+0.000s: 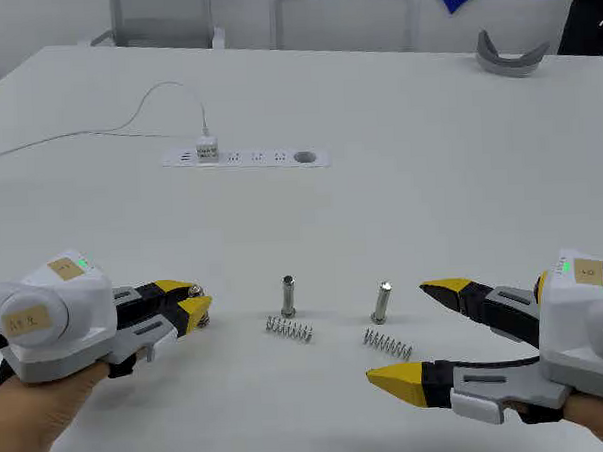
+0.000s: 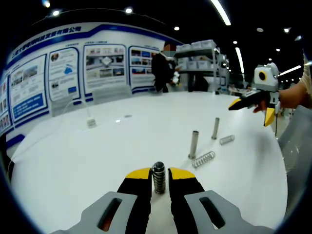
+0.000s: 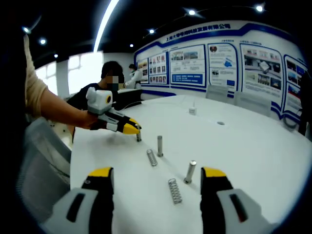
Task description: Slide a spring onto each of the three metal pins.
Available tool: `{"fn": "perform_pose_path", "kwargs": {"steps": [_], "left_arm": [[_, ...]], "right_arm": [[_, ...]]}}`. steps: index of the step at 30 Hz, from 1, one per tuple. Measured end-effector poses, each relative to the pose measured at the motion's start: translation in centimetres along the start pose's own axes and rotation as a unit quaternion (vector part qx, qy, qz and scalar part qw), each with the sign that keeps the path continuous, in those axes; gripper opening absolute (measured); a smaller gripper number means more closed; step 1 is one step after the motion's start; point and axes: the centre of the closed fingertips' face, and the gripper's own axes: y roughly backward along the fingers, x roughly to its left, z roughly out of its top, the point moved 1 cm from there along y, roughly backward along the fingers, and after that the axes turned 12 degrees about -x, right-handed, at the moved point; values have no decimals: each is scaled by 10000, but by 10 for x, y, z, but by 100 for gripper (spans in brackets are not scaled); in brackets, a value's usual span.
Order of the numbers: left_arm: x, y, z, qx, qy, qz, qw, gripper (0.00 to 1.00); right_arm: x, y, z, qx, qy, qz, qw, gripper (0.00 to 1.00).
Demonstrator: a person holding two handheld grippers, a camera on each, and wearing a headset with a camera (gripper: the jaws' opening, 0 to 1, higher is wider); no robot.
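Observation:
My left gripper is shut on a metal pin that has spring coils around it and stands on the white table; its yellow tips are at the left in the head view. Two bare pins stand upright, one in the middle and one to its right. A loose spring lies by each, the first in front of the middle pin and the second in front of the right pin. My right gripper is open, just right of the second spring, holding nothing; its jaws flank that pin and spring.
A power strip with a plugged-in white charger and cable lies farther back on the table. A grey curved object rests at the far right. A person sits beyond the table's end.

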Motion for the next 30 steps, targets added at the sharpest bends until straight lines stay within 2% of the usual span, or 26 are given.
{"fn": "perform_pose_path", "kwargs": {"steps": [7,14,21,30], "left_arm": [[0,2,3,-29,31,26,10000,22],[1,10,12,-100,118,79,9998,34],[-7,19,26,-224,88,19,9997,43],[-23,36,43,-388,-2,-149,9991,49]], "right_arm": [[1,-1,0,1,14,34,10000,74],[2,-3,3,-19,41,76,10000,73],[5,-5,3,0,73,136,9999,73],[8,-8,3,19,121,206,9997,73]]}}
